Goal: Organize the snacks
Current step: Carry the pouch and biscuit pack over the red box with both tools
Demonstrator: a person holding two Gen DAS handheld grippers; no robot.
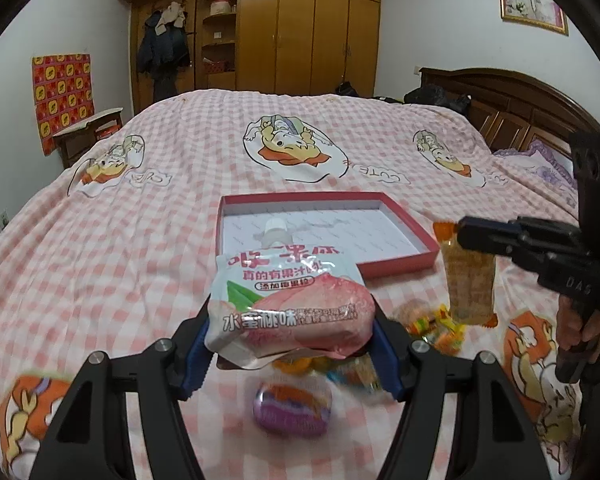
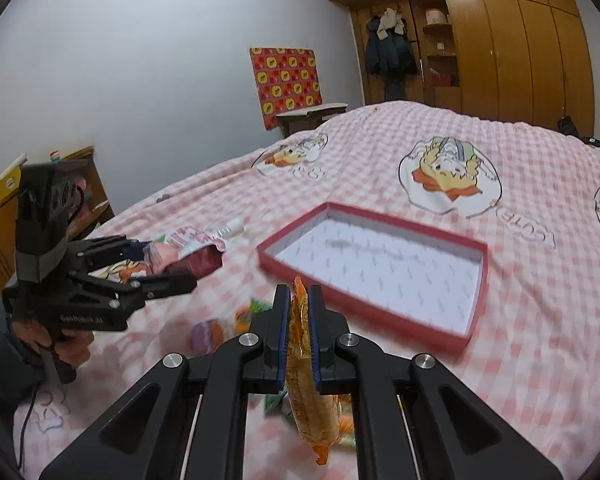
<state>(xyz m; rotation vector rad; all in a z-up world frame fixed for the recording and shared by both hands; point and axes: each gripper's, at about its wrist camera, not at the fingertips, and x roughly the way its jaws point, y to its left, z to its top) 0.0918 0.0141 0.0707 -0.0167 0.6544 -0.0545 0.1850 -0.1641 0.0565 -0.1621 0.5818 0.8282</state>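
My left gripper (image 1: pixel 292 336) is shut on a peach jelly pouch (image 1: pixel 288 304) with a white cap, held above the bed just short of the red tray (image 1: pixel 396 210). The pouch also shows in the right wrist view (image 2: pixel 192 250). My right gripper (image 2: pixel 299 312) is shut on an orange snack packet (image 2: pixel 304 364) that hangs down from the jaws; in the left wrist view the packet (image 1: pixel 470 284) hangs to the right of the tray's near corner. The tray (image 2: pixel 466 338) is shallow, white inside and holds nothing.
Several small wrapped candies (image 1: pixel 432 324) and a purple round sweet (image 1: pixel 292 404) lie on the pink checked quilt (image 1: pixel 140 240) below the grippers. A wooden headboard (image 1: pixel 512 100) stands at right, a wardrobe (image 1: pixel 300 28) behind the bed, a small bedside table (image 2: pixel 312 114) at the far corner.
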